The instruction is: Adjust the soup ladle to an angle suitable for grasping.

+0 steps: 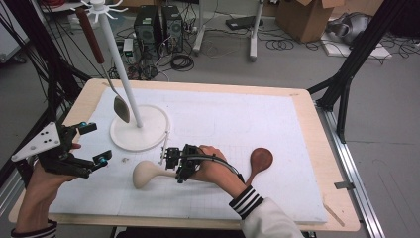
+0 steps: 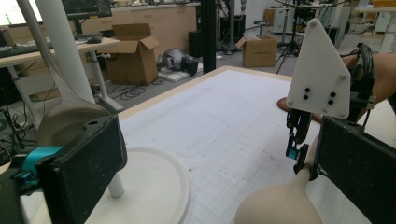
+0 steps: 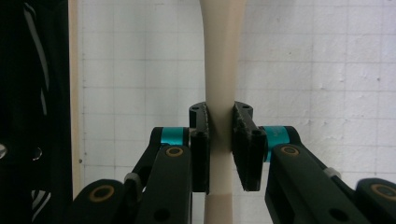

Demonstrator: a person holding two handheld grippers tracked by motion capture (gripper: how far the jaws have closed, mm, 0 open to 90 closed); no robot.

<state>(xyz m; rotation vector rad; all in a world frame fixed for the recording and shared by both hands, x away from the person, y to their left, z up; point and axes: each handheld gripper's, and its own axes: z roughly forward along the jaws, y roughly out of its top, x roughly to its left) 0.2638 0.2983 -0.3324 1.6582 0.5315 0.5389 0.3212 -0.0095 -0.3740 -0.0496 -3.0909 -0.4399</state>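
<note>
A cream spoon lies level at the white mat, bowl to the left; whether it rests on the mat I cannot tell. My right gripper is shut on its handle, with both pads pressed against it. In the left gripper view the spoon's bowl sits close in front, with the right gripper behind it. My left gripper hovers open at the mat's left edge, with nothing between its fingers.
A white stand with a round base rises at the back left. A metal ladle with a brown handle hangs from its hooks. A dark wooden spoon lies on the mat right of my right hand.
</note>
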